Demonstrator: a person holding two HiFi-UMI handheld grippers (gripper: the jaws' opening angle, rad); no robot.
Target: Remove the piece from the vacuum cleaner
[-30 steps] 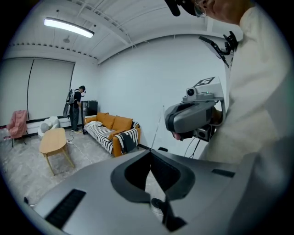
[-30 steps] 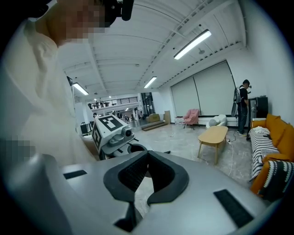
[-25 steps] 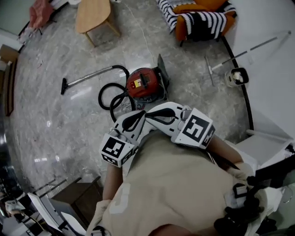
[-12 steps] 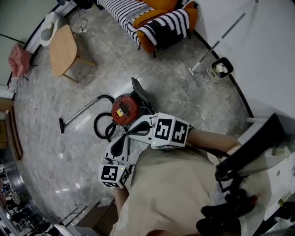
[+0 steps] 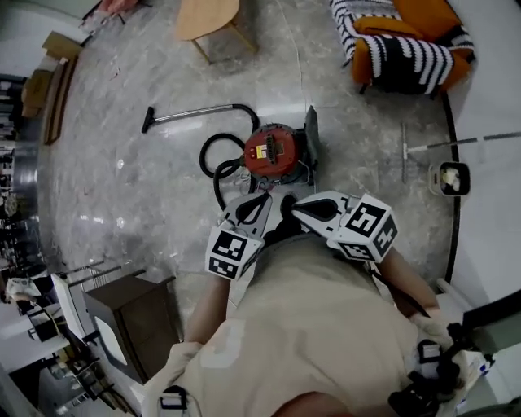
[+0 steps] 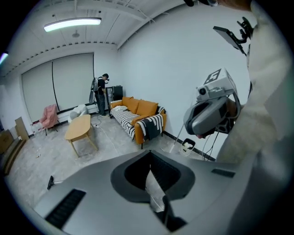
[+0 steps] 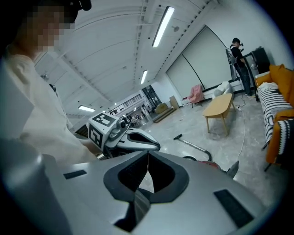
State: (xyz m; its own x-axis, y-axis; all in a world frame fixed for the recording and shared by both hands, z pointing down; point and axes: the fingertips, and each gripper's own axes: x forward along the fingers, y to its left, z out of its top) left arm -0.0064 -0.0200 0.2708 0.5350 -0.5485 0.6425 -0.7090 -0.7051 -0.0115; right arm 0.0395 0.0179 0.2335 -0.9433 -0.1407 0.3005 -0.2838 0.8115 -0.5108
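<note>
Grey left hand-held gripper clenched on nothing, right hand-held gripper likewise, tips close together. Just beyond them, on the marble floor: red vacuum cleaner, black hose coiled left, wand lying farther left.

The vacuum cleaner was red with a black hose. At two o'clock, the sofa was orange under a black-and-white striped blanket. The floor was grey marble.
</note>
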